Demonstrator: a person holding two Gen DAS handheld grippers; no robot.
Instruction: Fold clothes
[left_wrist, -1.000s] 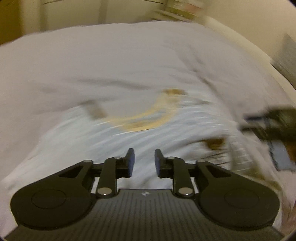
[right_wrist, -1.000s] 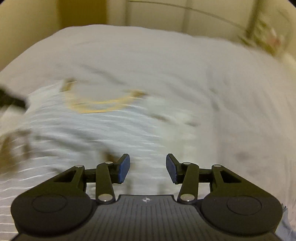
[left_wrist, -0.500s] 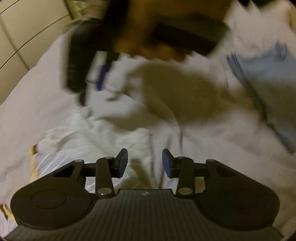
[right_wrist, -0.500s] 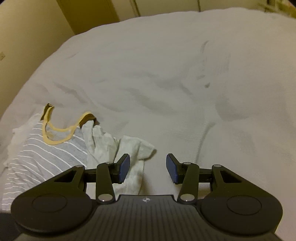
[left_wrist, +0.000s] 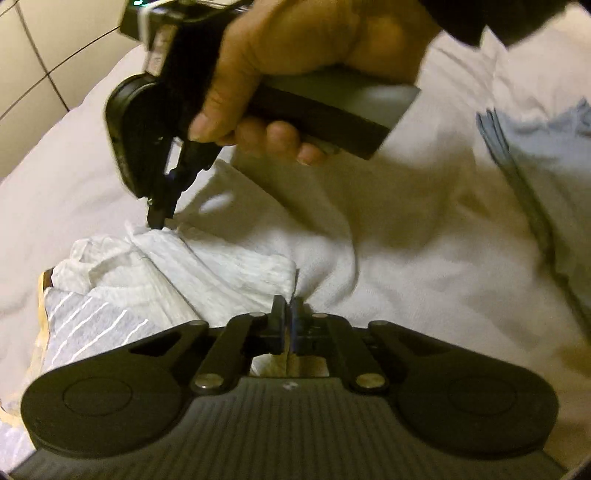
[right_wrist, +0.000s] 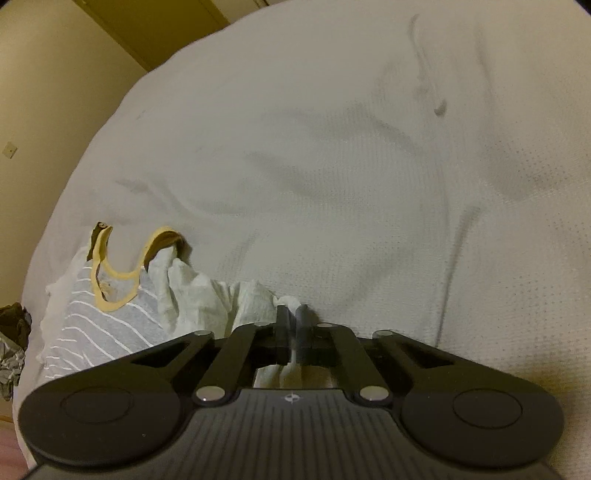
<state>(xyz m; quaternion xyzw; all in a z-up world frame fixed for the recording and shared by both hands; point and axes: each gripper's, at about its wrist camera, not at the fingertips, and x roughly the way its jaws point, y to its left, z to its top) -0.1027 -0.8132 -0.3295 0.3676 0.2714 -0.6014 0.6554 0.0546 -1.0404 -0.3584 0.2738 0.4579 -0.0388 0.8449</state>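
Left gripper (left_wrist: 287, 314): jaws together, pinching an edge of the white cloth (left_wrist: 221, 273), lower centre.
Right gripper (right_wrist: 291, 321): jaws clamped on another corner of the cloth.
Striped shirt (right_wrist: 107, 317): lower left, beside the cloth on the bed (right_wrist: 332, 147).

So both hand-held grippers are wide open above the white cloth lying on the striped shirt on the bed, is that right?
Not quite: neither is open. The left wrist view shows the left hand-held gripper shut on a corner of the white cloth, and the right hand-held gripper pinching another corner. The right wrist view confirms this. The rest holds: the cloth lies on the striped shirt on the bed.
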